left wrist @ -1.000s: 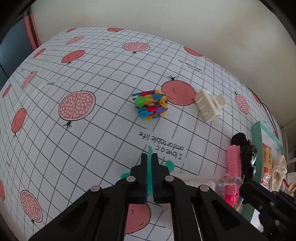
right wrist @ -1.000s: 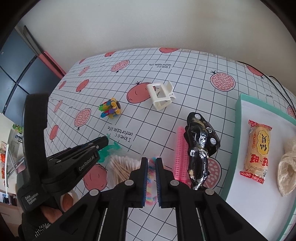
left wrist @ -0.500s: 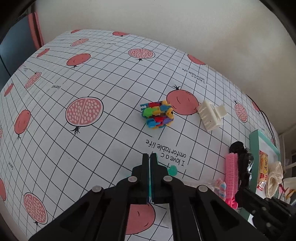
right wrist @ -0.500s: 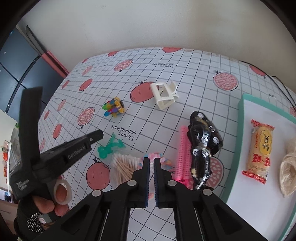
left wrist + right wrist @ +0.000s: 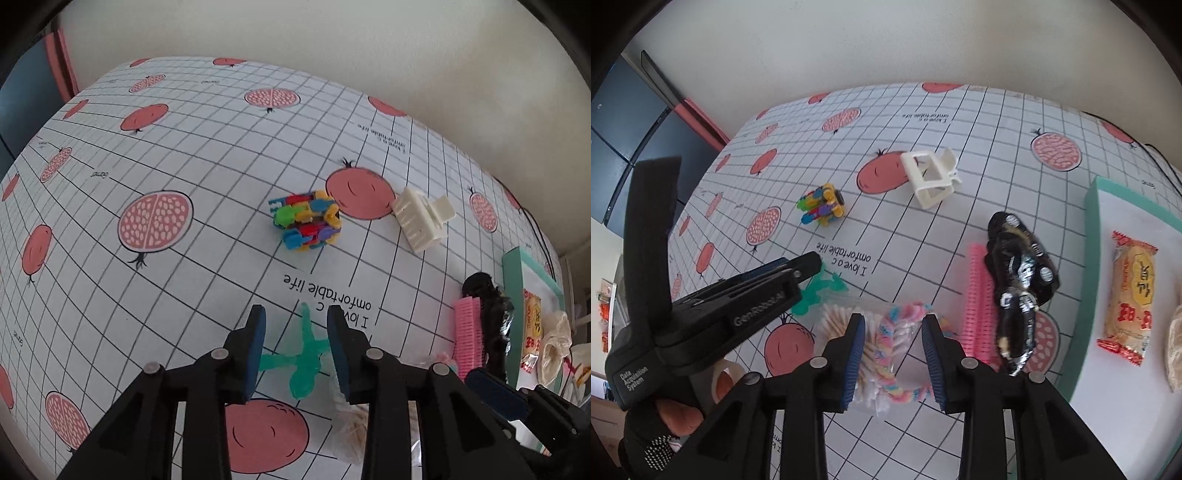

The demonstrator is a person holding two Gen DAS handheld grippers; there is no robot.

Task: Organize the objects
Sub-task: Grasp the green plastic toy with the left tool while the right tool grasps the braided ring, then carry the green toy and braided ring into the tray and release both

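The left hand-held gripper (image 5: 296, 323) is showing matt black plastic arms with dull metal rivet heads, and its ribbed blue pads (image 5: 256, 354) are looking rubbery. Between them, a translucent green plastic figure (image 5: 305, 349) is catching a soft sheen. Under everything, the table (image 5: 207, 155) is wearing a smooth printed cover with a faint gloss. Ahead of that gripper, a cream hair claw (image 5: 422, 218) is looking like matt hard plastic. Between the right hand-held gripper (image 5: 894, 338) pads, a pastel scrunchie (image 5: 901, 347) is looking soft and woolly, lying on a clear, crinkled film bag of cotton swabs (image 5: 836, 323). To its right, a black toy car (image 5: 1019, 269) is gleaming glossily.
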